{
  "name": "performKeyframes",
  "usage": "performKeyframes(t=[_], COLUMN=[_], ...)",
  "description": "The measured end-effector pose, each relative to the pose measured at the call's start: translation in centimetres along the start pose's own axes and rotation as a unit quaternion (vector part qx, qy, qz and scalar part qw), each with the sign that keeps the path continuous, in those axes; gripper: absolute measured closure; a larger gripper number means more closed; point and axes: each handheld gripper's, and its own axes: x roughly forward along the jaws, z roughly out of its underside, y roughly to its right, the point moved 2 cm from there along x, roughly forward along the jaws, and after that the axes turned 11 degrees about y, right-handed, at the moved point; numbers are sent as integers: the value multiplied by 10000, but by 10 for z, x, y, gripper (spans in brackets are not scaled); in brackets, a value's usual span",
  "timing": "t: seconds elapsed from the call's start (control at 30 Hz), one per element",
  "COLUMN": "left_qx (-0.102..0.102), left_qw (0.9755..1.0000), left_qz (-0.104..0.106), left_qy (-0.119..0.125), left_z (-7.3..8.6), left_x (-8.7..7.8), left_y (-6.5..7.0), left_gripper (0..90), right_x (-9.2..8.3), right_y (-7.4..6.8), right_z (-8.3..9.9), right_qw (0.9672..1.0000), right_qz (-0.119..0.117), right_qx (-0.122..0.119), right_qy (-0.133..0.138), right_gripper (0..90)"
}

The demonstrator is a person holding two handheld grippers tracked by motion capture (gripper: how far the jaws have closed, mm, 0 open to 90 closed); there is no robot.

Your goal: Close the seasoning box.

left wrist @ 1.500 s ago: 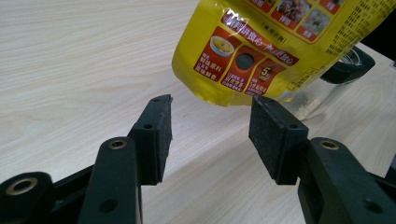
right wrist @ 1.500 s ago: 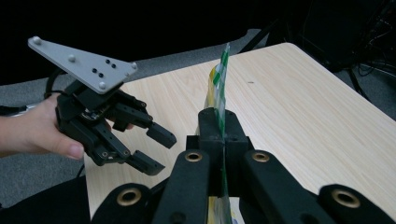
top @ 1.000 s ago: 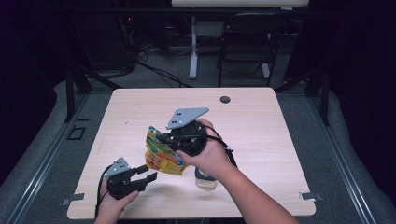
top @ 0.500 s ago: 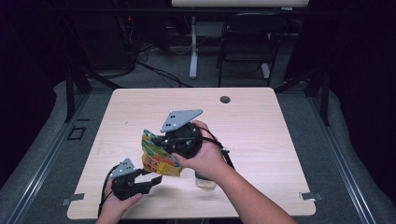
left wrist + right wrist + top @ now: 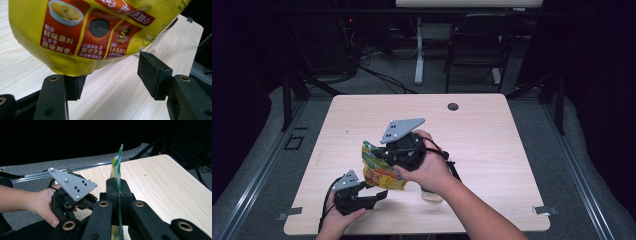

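A yellow and orange food packet (image 5: 379, 172) hangs above the wooden table (image 5: 482, 135), gripped at its top edge. My right gripper (image 5: 381, 153) is shut on that edge; in the right gripper view its jaws (image 5: 117, 183) pinch the thin packet (image 5: 117, 162). My left gripper (image 5: 379, 194) lies low at the front left, pointing at the packet's bottom. Its jaws (image 5: 112, 75) have just been opening and stand open. The packet's lower end (image 5: 75, 32) hangs between them, just above the left pad (image 5: 75, 86) and well apart from the right pad (image 5: 152, 75).
A small clear jar (image 5: 432, 194) stands on the table just under my right forearm. A dark round hole (image 5: 453, 106) sits near the table's far edge. A chair (image 5: 482, 40) and cables lie on the floor beyond.
My right gripper and the packet have drifted slightly left, toward the left gripper. The left hand has stayed where it was.
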Motion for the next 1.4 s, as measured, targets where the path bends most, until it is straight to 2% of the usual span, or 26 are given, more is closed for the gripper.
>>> performKeyframes(t=[0.5,0.97,1.17,1.4], left_qx=[-63,-128,-346,-277], left_qw=[9999,9999,9990,9993], left_qz=[11,-41,-10,-98], left_qy=[85,68,289,249], left_z=[-3,-5,-6,-6], left_x=[-5,-10,-15,-17], left_y=[0,-3,-7,-9], left_gripper=[426,434,456,461], right_x=[0,-1,-4,-4], right_y=[3,10,13,13], right_z=[2,8,10,13], right_qw=[10000,10000,10000,10000], right_qz=[-25,16,74,63], right_qx=[-85,-23,-33,-55], right_qy=[1,28,35,-1], right_gripper=[900,900,900,900])
